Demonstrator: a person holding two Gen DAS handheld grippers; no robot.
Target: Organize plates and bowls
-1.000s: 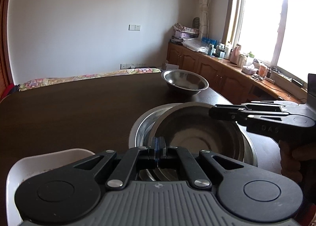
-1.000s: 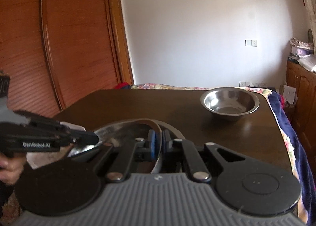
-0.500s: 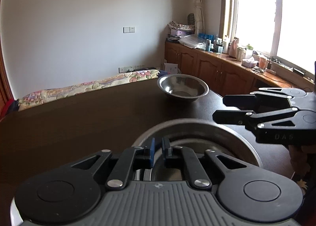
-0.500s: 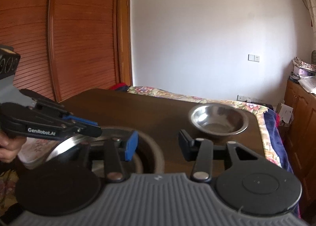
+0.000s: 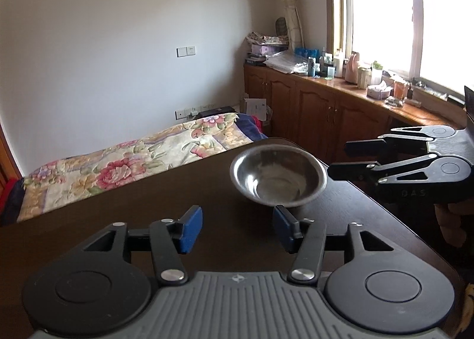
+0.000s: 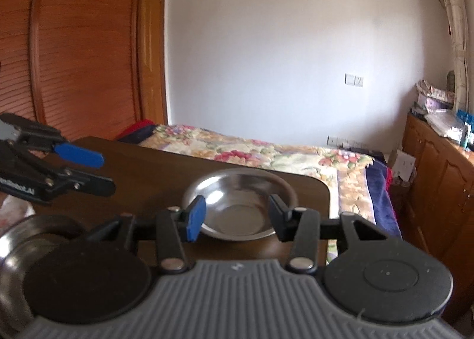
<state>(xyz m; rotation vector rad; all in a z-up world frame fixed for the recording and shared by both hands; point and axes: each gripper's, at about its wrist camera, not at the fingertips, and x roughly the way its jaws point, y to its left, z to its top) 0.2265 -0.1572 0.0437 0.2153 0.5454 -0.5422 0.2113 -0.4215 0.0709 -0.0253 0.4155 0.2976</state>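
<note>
A small steel bowl (image 5: 278, 174) stands alone near the far right corner of the dark wooden table (image 5: 124, 220). My left gripper (image 5: 237, 229) is open and empty, raised over the table short of that bowl. My right gripper (image 6: 237, 214) is open too, empty, with the same steel bowl (image 6: 240, 202) showing between its fingers beyond the tips. In the left wrist view the right gripper (image 5: 340, 158) hangs just right of the bowl. The nested steel bowls (image 6: 26, 247) sit at the lower left of the right wrist view, partly hidden by the gripper body.
A bed with a floral cover (image 5: 127, 158) lies past the table's far edge. Wooden cabinets (image 5: 320, 114) with bottles and clutter run under the window on the right. A wooden wardrobe (image 6: 74, 43) stands on the left. A hand (image 5: 453, 220) holds the right gripper.
Both grippers have let go of the steel bowl they held, left nested in the larger one, and opened. Both have lifted and swung toward the lone small bowl.
</note>
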